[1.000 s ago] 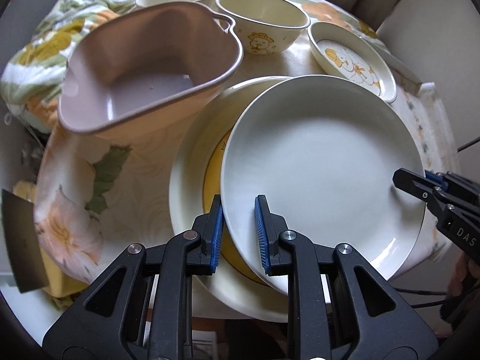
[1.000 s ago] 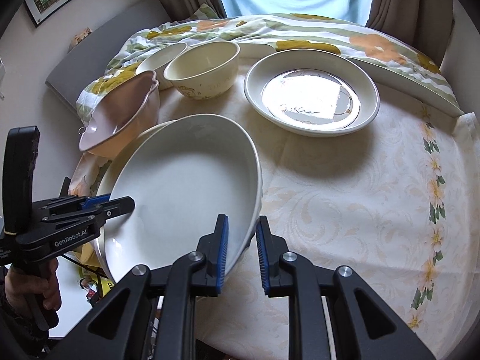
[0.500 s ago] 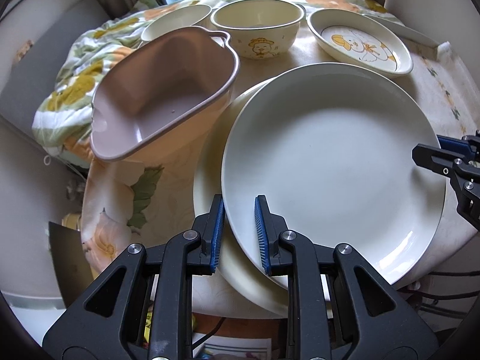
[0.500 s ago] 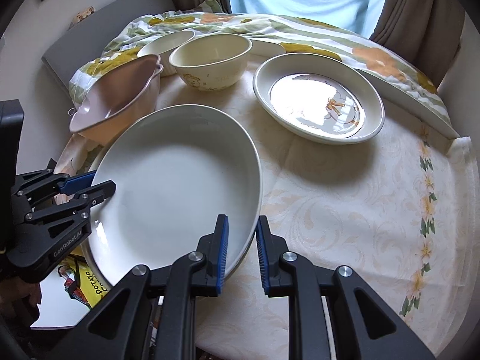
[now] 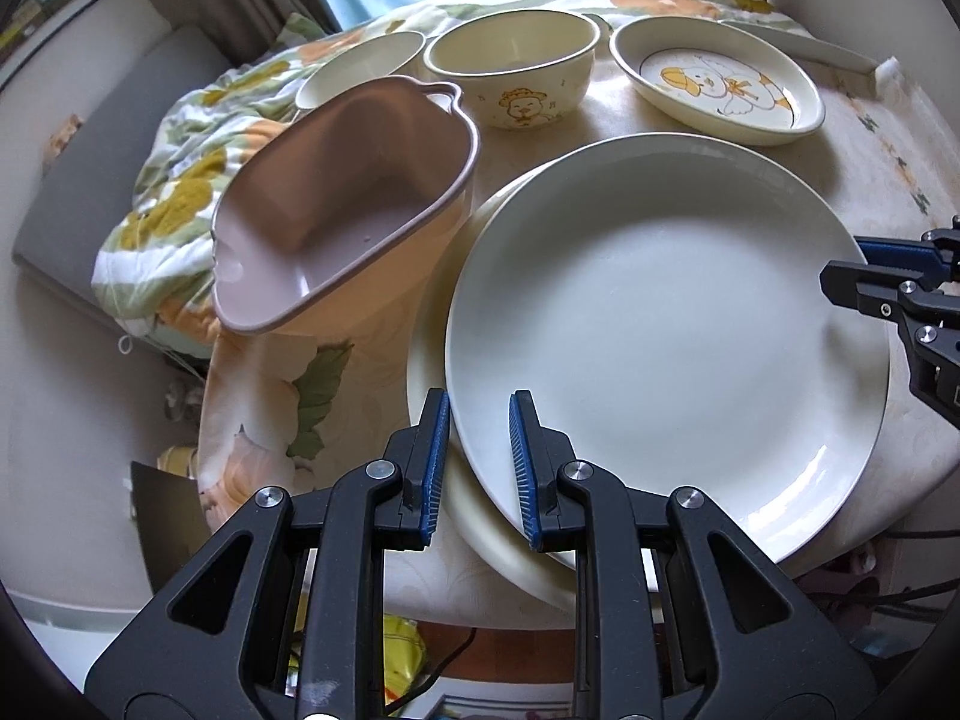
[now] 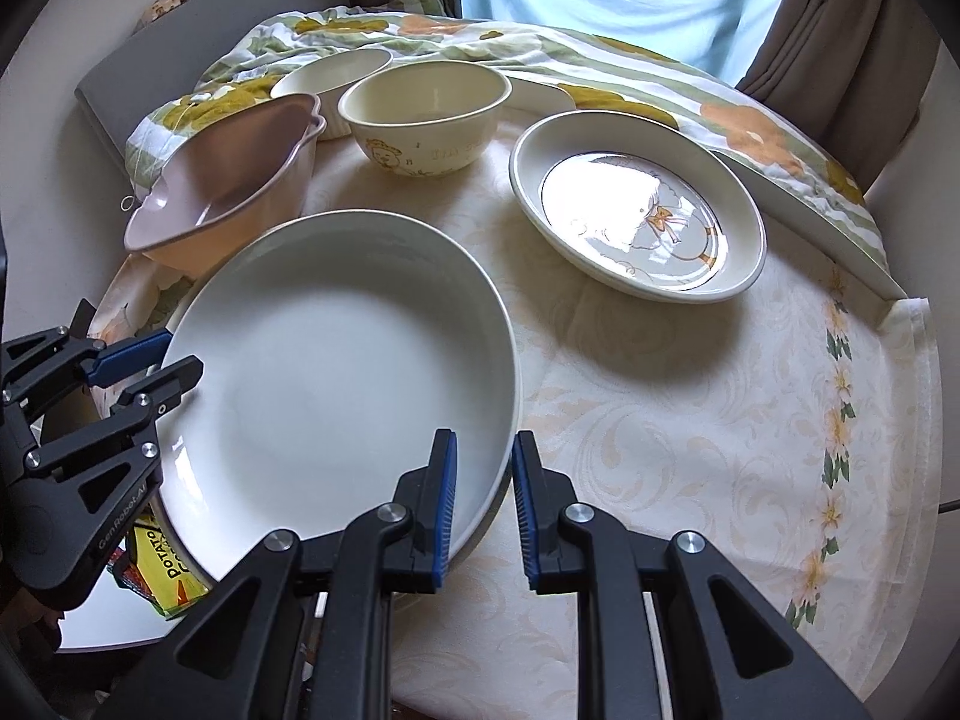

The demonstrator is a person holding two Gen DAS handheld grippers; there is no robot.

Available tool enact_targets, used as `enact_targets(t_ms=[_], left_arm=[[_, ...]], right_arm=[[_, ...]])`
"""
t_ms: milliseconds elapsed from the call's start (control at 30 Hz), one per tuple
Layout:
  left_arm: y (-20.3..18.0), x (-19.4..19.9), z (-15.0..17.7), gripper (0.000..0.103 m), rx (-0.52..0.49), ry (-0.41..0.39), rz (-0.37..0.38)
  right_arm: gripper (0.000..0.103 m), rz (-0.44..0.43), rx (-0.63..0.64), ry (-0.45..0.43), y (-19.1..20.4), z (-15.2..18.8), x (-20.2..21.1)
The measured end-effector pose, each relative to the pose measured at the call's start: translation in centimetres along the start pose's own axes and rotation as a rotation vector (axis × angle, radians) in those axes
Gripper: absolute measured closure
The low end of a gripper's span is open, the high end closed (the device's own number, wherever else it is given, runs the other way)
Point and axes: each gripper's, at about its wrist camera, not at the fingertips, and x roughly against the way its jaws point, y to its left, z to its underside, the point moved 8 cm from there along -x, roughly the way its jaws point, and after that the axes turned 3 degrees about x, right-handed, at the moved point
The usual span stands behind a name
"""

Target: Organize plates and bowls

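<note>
Nearest, the left gripper (image 5: 474, 468) and the right gripper (image 6: 483, 507) are each clamped on opposite edges of the white plate (image 5: 660, 336), which sits almost squarely over a cream plate (image 5: 432, 360) beneath it at the table's near left. Judging by this, lowering straight down should stack it. Farther off stand the pink bowl (image 5: 336, 204), the cream bowl (image 6: 426, 111) and the patterned dish (image 6: 636, 222) to the right.

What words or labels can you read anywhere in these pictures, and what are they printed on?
"GenRobot.AI": on the left tool.
"POTATO": on the yellow packet below the table edge; its second line is cut off.
Lettering on the chick bowl: too faint to read.
</note>
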Motion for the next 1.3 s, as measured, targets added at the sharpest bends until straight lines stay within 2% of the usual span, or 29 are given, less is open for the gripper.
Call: enact_targets(t_ms=[233, 633, 833, 867, 900, 933, 967, 1000, 1033, 1100, 1300], left_arm=[[0.1, 0.3, 0.1, 0.085, -0.005, -0.007, -0.030], [0.5, 1.2, -0.5, 0.085, 0.015, -0.014, -0.001], [1.4, 7.5, -4.4, 0.083, 0.048, -0.152, 0.049], [1.5, 8.8, -5.2, 0.081, 0.057, -0.187, 0.065], [1.5, 10.2, -6.4, 0.073, 0.068, -0.230, 0.087], [1.4, 10.8, -7.0, 0.041, 0.072, -0.245, 0.095], [1.3, 11.6, -7.9, 0.016, 0.077, -0.271, 0.106], [1.2, 12.2, -8.5, 0.001, 0.085, -0.298, 0.112], [1.1, 12.9, -9.1, 0.000, 0.092, -0.334, 0.129], [0.1, 13.1, -10.3, 0.000, 0.084, -0.340, 0.195], [-2.9, 10.4, -12.6, 0.000, 0.138, -0.224, 0.320]], right_arm=[[0.086, -0.015, -0.001, -0.005, 0.2, 0.1, 0.1], [0.086, -0.039, -0.025, -0.024, 0.3, -0.1, 0.8], [0.086, -0.091, -0.103, -0.102, -1.2, -1.6, 5.2], [0.086, -0.090, -0.124, -0.112, -1.9, -1.8, 6.3], [0.086, -0.091, -0.135, -0.123, -2.3, -1.9, 7.0], [0.079, -0.084, -0.153, -0.147, -3.0, -2.0, 8.1], [0.051, -0.072, -0.170, -0.171, -3.7, -2.1, 9.0], [0.029, -0.062, -0.185, -0.191, -4.3, -2.1, 9.7], [0.000, -0.055, -0.203, -0.218, -5.1, -2.0, 10.7], [0.000, -0.046, -0.230, -0.227, -6.3, -1.8, 11.6], [0.000, 0.081, -0.246, -0.209, -11.4, -1.8, 13.2]])
